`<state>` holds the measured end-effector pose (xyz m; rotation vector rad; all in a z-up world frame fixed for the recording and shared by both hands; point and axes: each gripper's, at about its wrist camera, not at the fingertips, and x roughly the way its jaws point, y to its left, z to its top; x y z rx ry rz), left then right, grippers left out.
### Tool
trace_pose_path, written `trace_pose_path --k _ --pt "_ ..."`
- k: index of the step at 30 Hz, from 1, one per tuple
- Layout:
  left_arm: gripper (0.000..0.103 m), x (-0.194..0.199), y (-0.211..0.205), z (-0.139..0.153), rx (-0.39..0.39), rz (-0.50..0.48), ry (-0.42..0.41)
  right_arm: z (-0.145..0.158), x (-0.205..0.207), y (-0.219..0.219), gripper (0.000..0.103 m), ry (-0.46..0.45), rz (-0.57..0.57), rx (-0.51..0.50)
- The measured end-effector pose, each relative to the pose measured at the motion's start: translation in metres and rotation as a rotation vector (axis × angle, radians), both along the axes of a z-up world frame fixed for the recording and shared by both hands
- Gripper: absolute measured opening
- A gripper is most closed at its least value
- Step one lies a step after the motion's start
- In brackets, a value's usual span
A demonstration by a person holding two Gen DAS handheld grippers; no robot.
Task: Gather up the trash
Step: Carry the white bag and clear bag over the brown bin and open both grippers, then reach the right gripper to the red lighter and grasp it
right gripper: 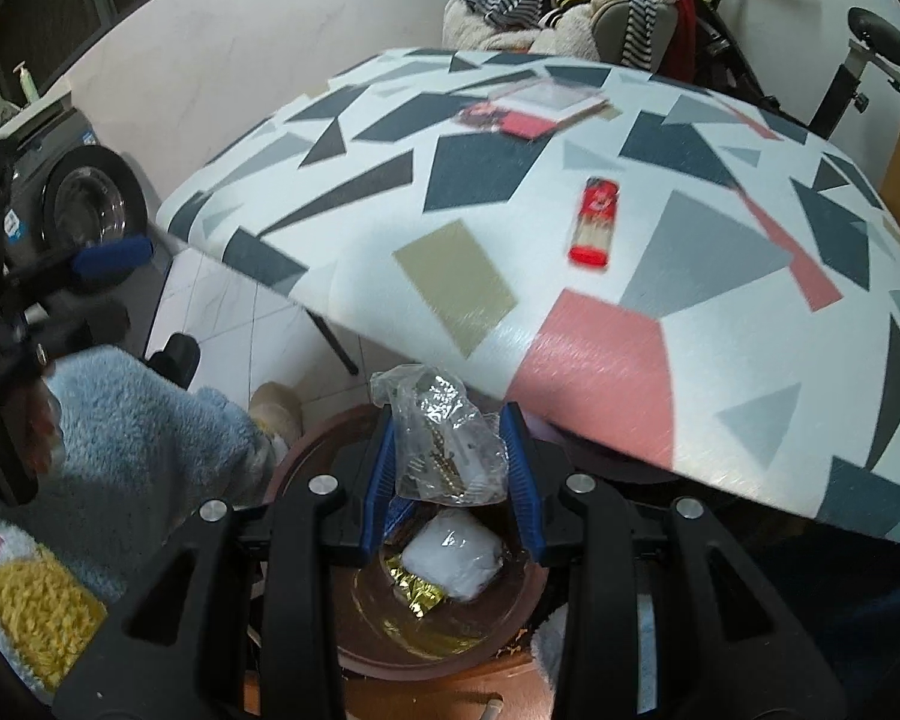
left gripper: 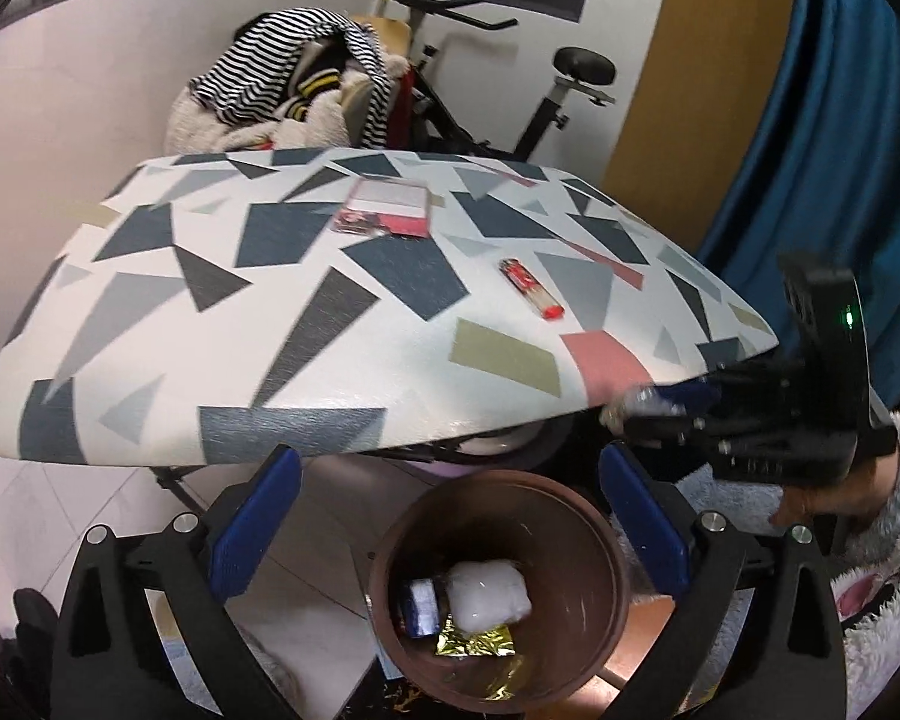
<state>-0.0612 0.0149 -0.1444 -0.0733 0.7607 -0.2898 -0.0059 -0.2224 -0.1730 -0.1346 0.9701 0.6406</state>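
A brown round bin (left gripper: 594, 576) stands on the floor below the table's front edge; it also shows in the right wrist view (right gripper: 510, 612). It holds a white wad (left gripper: 489, 597), a gold foil wrapper (left gripper: 477, 642) and a dark blue packet (left gripper: 421, 600). My right gripper (right gripper: 450, 468) is shut on a crumpled clear plastic bag (right gripper: 444, 438) above the bin. In the left wrist view the right gripper (left gripper: 642, 408) sits at the table's right front edge. My left gripper (left gripper: 450, 522) is open and empty above the bin.
The table (left gripper: 150, 324) has a geometric patterned top. A red lighter (left gripper: 531, 289) and a red-and-clear box (left gripper: 384, 210) lie on it. An exercise bike (left gripper: 546, 114) and a chair piled with clothes (left gripper: 282, 90) stand behind. A blue curtain (left gripper: 840, 120) hangs at right.
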Motion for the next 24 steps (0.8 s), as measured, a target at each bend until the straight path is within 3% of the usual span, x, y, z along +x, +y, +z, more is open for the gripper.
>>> trace_pose_path --k 17,18,19,22,24 --pt "0.097 0.001 0.020 -0.003 -0.010 0.089 0.013 -0.028 -0.009 0.015 0.041 0.079 0.029 -0.062" --pt "0.097 0.001 0.021 -0.003 -0.011 0.089 0.013 -0.028 -0.009 0.015 0.057 0.078 0.023 -0.064" --pt "0.097 0.001 0.021 -0.004 -0.011 0.090 0.014 -0.028 -0.009 0.014 0.080 0.069 0.009 -0.066" --pt "0.097 0.001 0.022 -0.006 -0.009 0.097 0.020 -0.025 -0.009 0.009 0.096 0.052 -0.007 -0.044" --pt "0.097 0.000 0.023 -0.006 -0.008 0.099 0.020 -0.025 -0.007 0.007 0.097 0.056 -0.018 -0.048"
